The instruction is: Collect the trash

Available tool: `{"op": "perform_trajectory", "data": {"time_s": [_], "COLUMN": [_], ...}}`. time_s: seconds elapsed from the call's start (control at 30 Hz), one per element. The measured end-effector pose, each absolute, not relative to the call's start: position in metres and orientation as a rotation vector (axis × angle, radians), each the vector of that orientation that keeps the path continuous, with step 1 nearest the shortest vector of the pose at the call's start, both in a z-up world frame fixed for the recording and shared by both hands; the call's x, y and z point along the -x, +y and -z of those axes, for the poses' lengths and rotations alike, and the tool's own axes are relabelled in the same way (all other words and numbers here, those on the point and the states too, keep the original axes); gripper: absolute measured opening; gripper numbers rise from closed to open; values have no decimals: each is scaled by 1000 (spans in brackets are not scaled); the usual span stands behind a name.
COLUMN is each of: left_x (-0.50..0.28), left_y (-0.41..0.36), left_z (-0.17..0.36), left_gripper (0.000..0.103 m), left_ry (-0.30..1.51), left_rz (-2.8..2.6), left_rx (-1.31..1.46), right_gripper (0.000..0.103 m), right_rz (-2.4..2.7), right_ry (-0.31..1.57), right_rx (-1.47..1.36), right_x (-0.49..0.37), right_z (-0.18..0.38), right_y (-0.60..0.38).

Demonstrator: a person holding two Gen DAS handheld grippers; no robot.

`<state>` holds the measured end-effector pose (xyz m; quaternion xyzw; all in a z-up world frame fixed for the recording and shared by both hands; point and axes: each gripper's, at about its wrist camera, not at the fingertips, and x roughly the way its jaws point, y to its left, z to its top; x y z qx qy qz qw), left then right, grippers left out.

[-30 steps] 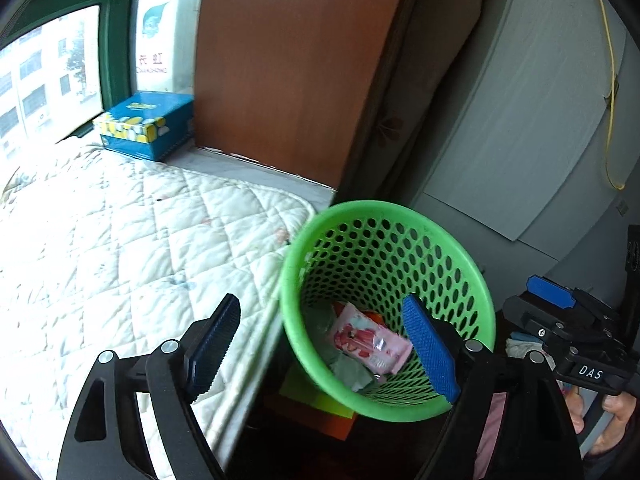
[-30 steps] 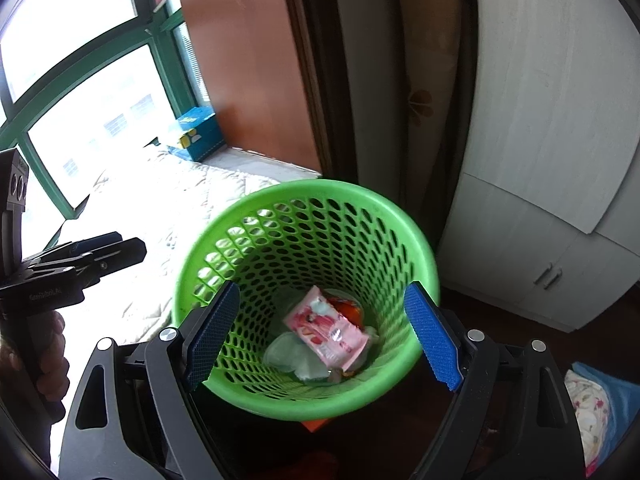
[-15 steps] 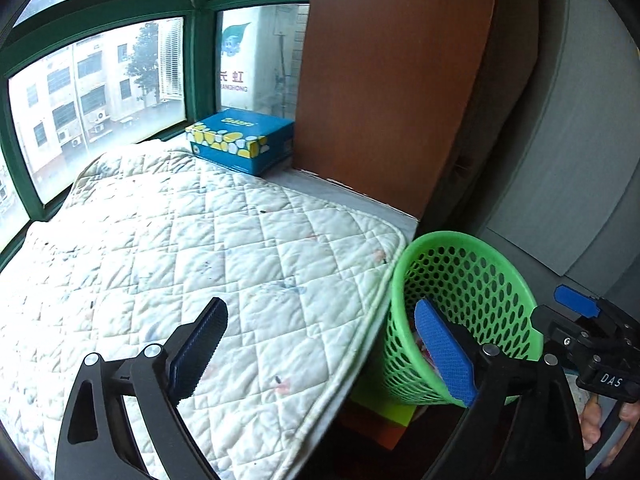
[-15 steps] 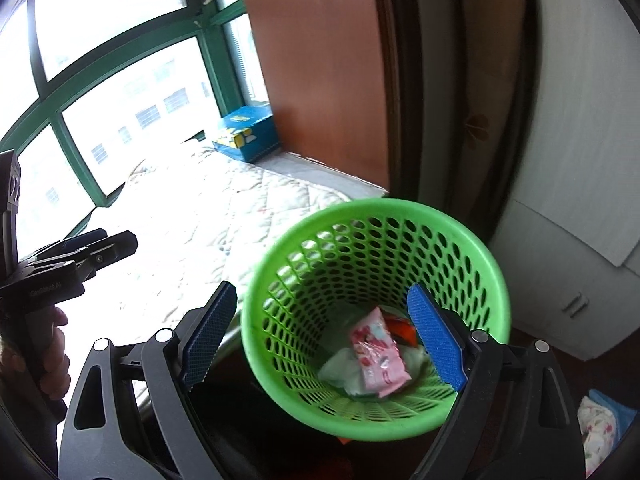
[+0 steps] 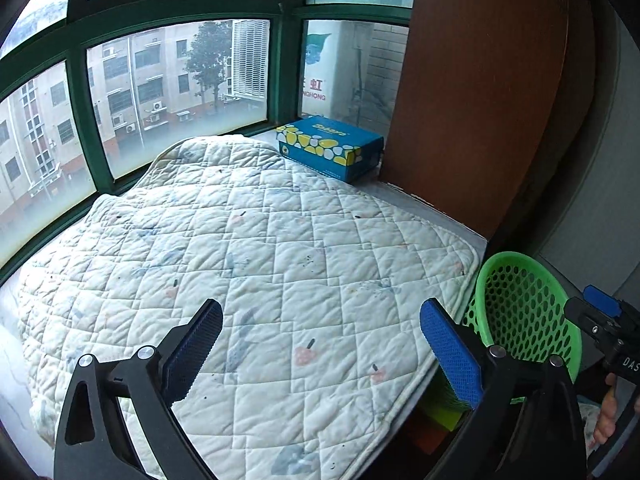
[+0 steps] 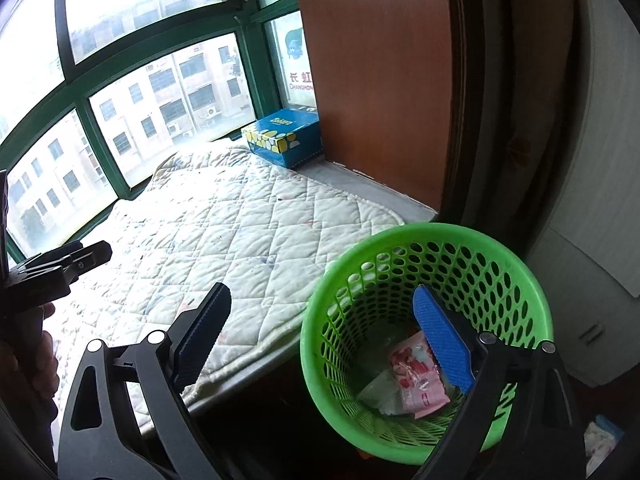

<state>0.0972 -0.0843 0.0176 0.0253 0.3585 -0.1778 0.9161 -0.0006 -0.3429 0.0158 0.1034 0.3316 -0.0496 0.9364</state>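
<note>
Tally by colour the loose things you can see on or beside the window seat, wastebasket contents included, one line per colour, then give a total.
Green: 1, the wastebasket
Blue: 1, the tissue box
White: 2, the quilted pad and the crumpled white wrapper in the basket
Pink: 1, the pink packet in the basket
Total: 5

The right gripper body reads "DAS"; the sign outside the window reads "CHANGHON"; the blue box's lettering is too small to read.
</note>
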Motion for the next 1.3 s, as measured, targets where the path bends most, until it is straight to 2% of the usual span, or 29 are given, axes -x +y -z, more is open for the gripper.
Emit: {"op": "perform_trajectory", "data": {"time_s": [0.6,1.3], "left_x": [-77,-67], "left_y": [-16,-6], "left_z": [-19,-16], "left_gripper": [96,96], "left_ry": [703,689], "left_rz": [220,122], "left_rx": [3,-7], "right_gripper": [97,98], "right_rz": [5,-57], "right_ry": [637,624], "right_rx": [-185,-119], "right_x": [-19,-20], "right_z": [-23,-16], "right_y": [-296,-255]}}
